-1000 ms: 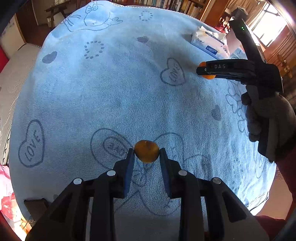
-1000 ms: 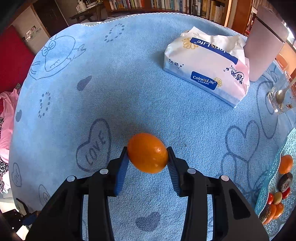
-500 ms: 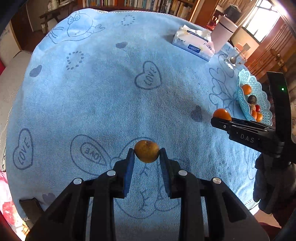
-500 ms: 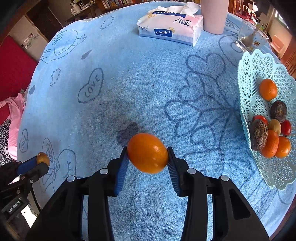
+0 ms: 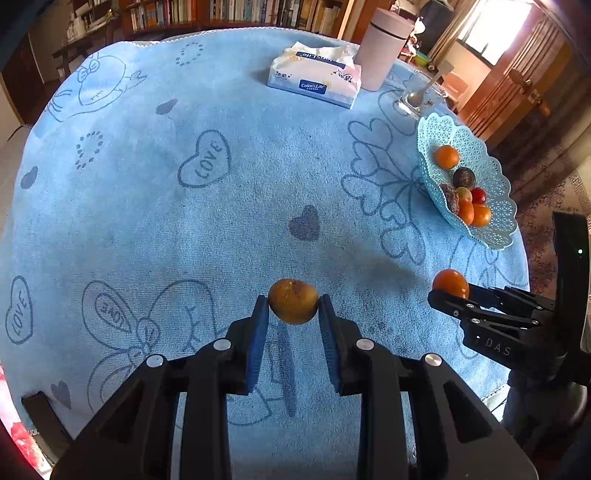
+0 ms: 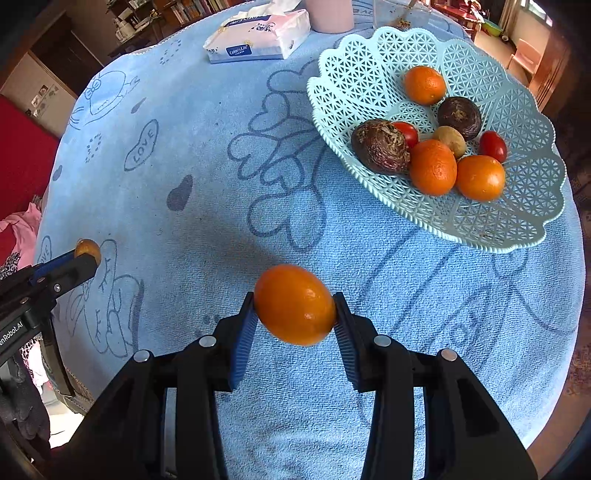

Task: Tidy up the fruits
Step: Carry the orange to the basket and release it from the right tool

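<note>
Now the orange sits pinched between the blue pads of the right hand-held gripper, lifted clear of the blue towel that covers the desk. It hangs above the towel's near part, with the pale blue lattice basket up and to its right, near but apart from it. In the left wrist view the same orange shows at the tip of the right hand-held gripper, below the basket.

A smaller brownish-yellow fruit is clamped between the pads of the left hand-held gripper, also held above the towel, over a drawn cartoon figure. From the right wrist camera that fruit appears far to the left, at the end of the left hand-held gripper, well apart from the orange.

Inside the basket lie three oranges, two dark purple-brown fruits, two small red tomatoes and one small tan fruit; most are clustered together, with one orange set apart toward the far side.

Farther back on the towel a tissue pack lies just beside a pink cup, and a glass holding a spoon stands to their right, beyond the basket. Bookshelves line the room behind the desk.
</note>
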